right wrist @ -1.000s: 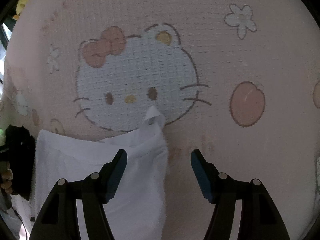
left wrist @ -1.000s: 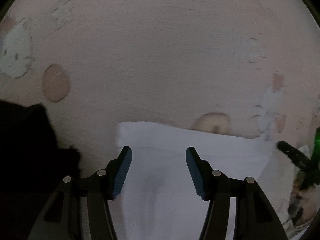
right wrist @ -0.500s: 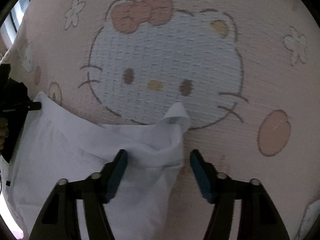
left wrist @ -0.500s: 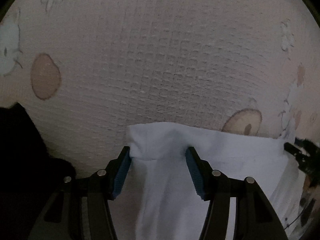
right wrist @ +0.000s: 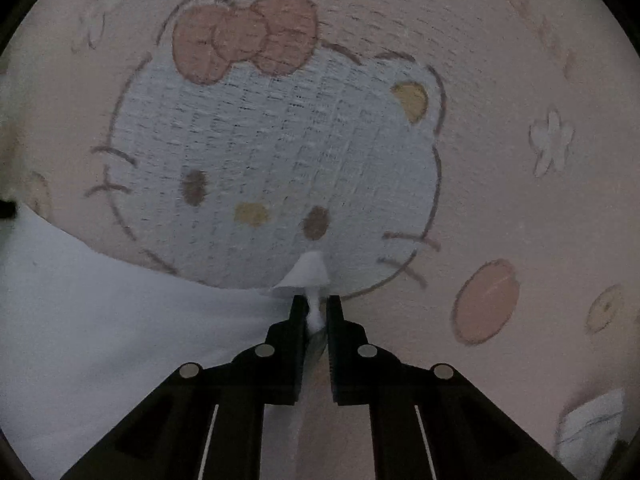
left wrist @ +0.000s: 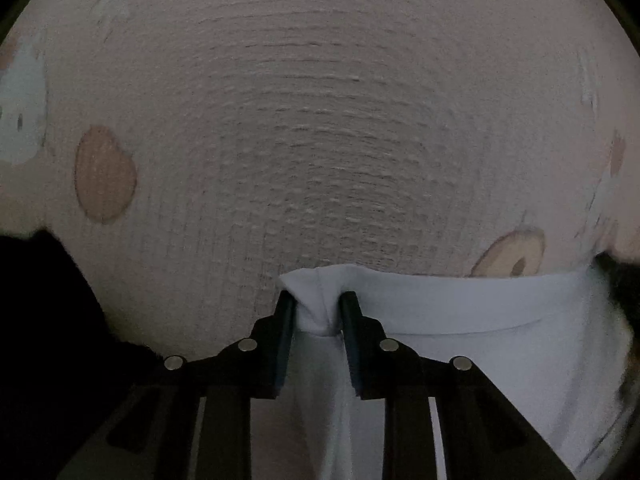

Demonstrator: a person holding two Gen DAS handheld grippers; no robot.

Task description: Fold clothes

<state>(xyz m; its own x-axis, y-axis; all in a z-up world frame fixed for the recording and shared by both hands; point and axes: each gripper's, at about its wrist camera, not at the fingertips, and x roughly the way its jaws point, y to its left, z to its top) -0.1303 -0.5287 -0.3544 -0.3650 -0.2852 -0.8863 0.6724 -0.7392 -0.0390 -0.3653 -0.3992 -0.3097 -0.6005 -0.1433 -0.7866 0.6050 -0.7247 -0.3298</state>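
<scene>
White cloth garment (left wrist: 480,344) lies on pink waffle-weave blanket (left wrist: 320,140), spread between the two grippers; top edge runs roughly straight across in left wrist view, one hem line visible below it. In right wrist view the same white garment (right wrist: 120,320) fills lower left, w/ a small corner tab poking up past the tips.

L gripper (left wrist: 318,306): jaws have just been closing, now clamped on a bunched fold at the garment's top-left corner; cloth puckers up between the pads and hangs down behind them. Pads press the fabric both sides.

R gripper (right wrist: 316,308): jaws have just been closing, now pinched tight on a thin twist of cloth at the opposite corner; narrow strip squeezed between pads.

Surroundings: blanket print incl. big white cat face (right wrist: 272,168) w/ pink bow (right wrist: 244,36), directly beyond R tips; peach oval (right wrist: 486,300) to its right, small white flower (right wrist: 552,144) further right. L view: peach oval (left wrist: 104,174) at left, donut-shaped motif (left wrist: 512,256) just above garment edge at right. Dark black mass (left wrist: 44,320) lower left of L view, can't tell what it is. Light dim, L view partly motion-blurred.
</scene>
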